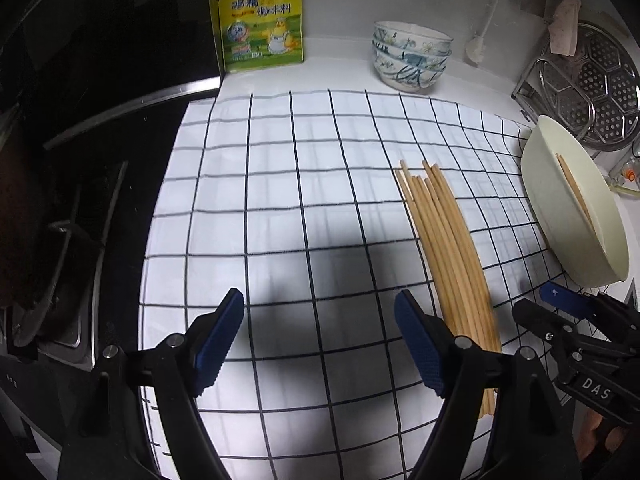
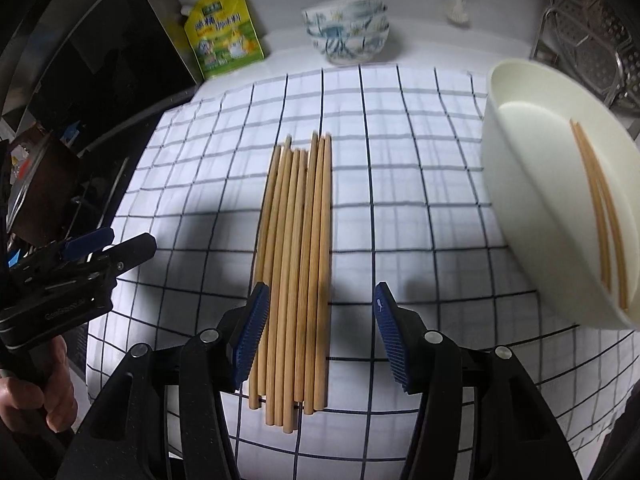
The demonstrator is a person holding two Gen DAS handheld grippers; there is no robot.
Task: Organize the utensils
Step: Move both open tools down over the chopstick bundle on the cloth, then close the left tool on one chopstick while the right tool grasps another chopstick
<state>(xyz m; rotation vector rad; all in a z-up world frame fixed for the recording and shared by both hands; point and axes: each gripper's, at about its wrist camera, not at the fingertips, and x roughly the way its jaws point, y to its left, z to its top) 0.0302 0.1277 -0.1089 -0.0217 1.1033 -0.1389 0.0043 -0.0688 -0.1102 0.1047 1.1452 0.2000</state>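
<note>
Chopsticks (image 2: 294, 264) lying in a loose bundle on checked cloth (image 2: 408, 184), roughly parallel, tips fanned slightly at far end, near ends uneven. About ten counted; exact number not certain where sticks overlap.

Right gripper (image 2: 320, 332) positioned over near end of bundle, jaws apart, blue pads (image 2: 252, 332) standing either side of sticks. Left pad close against outermost stick; contact not confirmable. Right pad clear of bundle, with gap of cloth showing between. Nothing clamped.

Left gripper (image 1: 320, 344) over bare cloth to left of bundle, jaws wide, nothing between them. Right-hand pad just beside bundle edge in left wrist view. Same gripper seen at lower left in right wrist view, held by hand (image 2: 36, 392).

Cream tray (image 2: 560, 200) at right edge of cloth, oval, deep-walled, containing further chopsticks (image 2: 604, 224) laid lengthwise, two or three. Tray well apart from bundle.

Behind cloth, on white counter (image 1: 332, 72): stacked patterned bowls (image 1: 410, 56), blue-green floral print, and yellow-green seasoning pouch (image 1: 262, 20) leaning upright against wall. White brush (image 1: 480, 36) standing beyond bowls. Perforated metal steamer plate (image 1: 588, 92) propped in wire rack at far right.

Black stove surface (image 1: 100, 140) adjoining cloth on left side. Gripper shadows cast dark across near half of cloth.
</note>
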